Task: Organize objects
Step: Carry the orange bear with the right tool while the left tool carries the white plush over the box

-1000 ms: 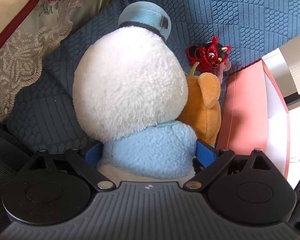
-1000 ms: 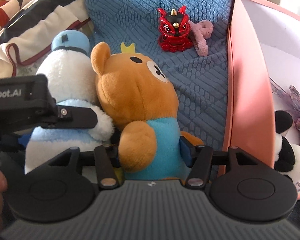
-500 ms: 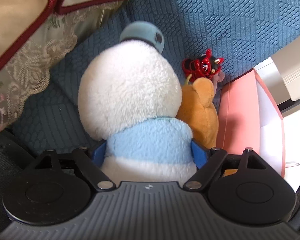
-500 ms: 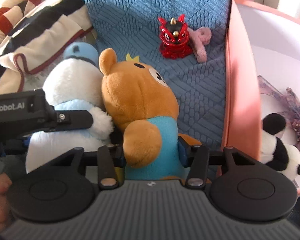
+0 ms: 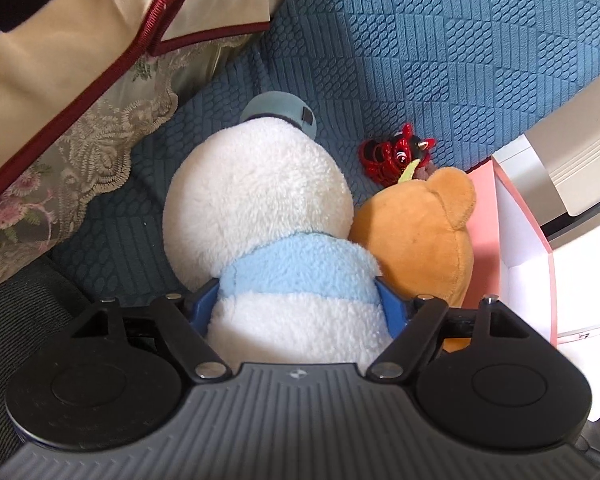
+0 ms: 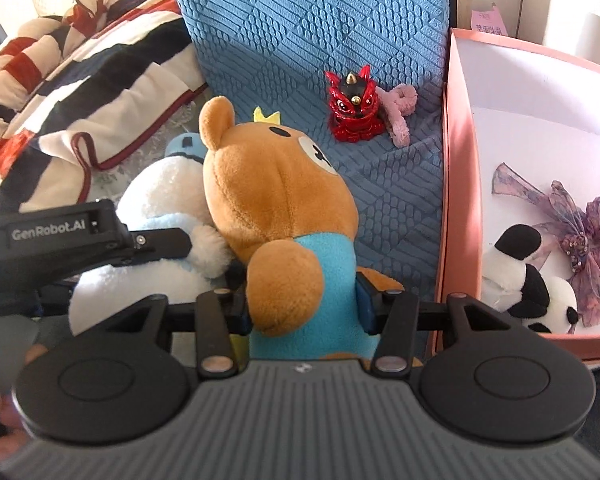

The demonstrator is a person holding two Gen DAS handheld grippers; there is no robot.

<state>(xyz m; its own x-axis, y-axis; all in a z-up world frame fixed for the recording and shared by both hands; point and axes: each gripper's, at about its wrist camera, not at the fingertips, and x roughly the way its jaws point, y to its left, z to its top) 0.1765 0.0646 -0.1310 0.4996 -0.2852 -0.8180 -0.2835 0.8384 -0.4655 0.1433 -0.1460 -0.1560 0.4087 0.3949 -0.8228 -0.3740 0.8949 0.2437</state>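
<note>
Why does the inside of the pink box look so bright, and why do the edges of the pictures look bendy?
Right wrist view: daylight from the far right washes out the pink box interior, though the panda stays clear. Left wrist view: the box wall glares white too. Both views: the fisheye lens curves the blue cover pattern near the edges.

Blue quilted sofa [image 6: 308, 32], striped cushion [image 6: 80, 92].

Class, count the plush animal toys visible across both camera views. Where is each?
3. The white plush sits between the left gripper's fingers, the brown bear between the right's, the panda inside the pink box. Others may be hidden.
</note>
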